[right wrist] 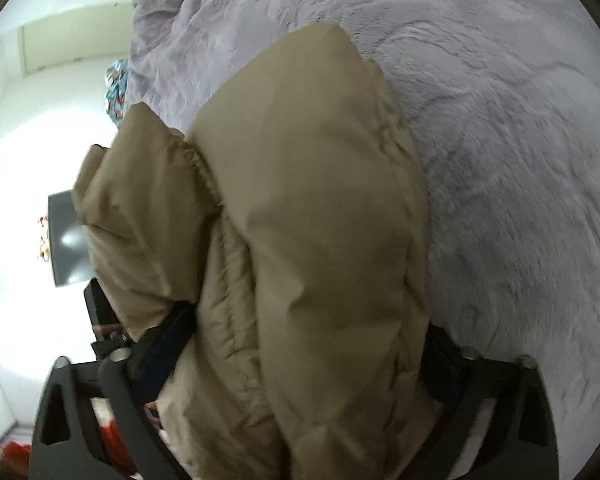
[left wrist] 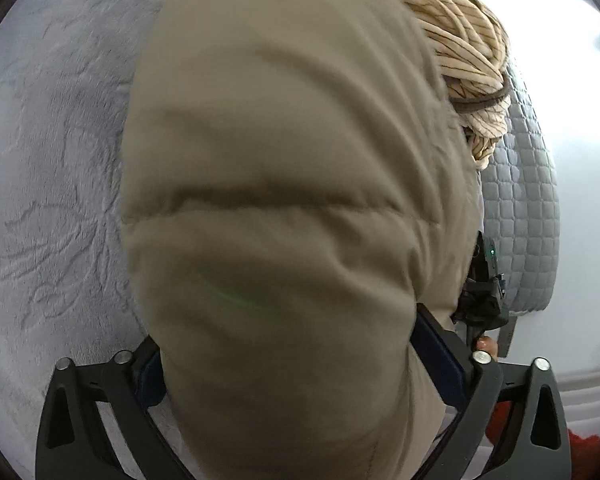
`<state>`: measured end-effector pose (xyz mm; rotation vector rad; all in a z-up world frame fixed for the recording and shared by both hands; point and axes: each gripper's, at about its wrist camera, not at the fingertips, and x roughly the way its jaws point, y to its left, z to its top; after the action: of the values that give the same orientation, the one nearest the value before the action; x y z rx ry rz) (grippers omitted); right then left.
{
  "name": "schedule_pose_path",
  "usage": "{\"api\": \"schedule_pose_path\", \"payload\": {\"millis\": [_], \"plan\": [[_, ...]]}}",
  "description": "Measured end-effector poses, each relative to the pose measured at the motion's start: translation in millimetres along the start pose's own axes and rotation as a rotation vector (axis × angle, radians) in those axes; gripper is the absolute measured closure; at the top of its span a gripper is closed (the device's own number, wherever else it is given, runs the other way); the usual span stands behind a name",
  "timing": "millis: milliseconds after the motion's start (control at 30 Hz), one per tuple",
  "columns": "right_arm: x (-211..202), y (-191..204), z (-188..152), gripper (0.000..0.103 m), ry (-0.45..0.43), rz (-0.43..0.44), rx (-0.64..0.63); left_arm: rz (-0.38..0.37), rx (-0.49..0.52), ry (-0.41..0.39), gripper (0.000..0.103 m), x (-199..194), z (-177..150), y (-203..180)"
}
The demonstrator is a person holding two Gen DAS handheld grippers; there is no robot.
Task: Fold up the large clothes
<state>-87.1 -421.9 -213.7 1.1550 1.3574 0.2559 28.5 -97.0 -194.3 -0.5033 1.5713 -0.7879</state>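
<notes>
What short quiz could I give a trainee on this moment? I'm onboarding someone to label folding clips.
1. True or false: both grippers grip the tan puffer jacket.
2. What covers the bed: A) grey plush blanket, B) bare wood, C) white towel?
3. Fill in: behind the jacket in the left wrist view lies a cream, ____ blanket.

Key: 1 true, the left gripper and right gripper each pinch it between their fingers. 2 A. 3 striped.
</notes>
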Motion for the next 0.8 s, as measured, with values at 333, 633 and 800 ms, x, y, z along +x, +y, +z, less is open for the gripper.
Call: {"api": "schedule_pose_path", "payload": {"millis": [333, 633, 800], "plan": [[-7, 71, -22, 0.056, -0.089, 0.093, -0.063, -0.015, 0.115, -0.117, 0.022, -75, 19, -35], [74, 176, 29, 0.056, -0.081, 0.152, -0.183, 0.056, 0.125, -0.28, 0.022, -182, 79, 13], [135, 201, 56, 0.056, -0.063, 0.137, -0.211, 0.12, 0.098, -0.304, 0.022, -204, 114, 75]]}}
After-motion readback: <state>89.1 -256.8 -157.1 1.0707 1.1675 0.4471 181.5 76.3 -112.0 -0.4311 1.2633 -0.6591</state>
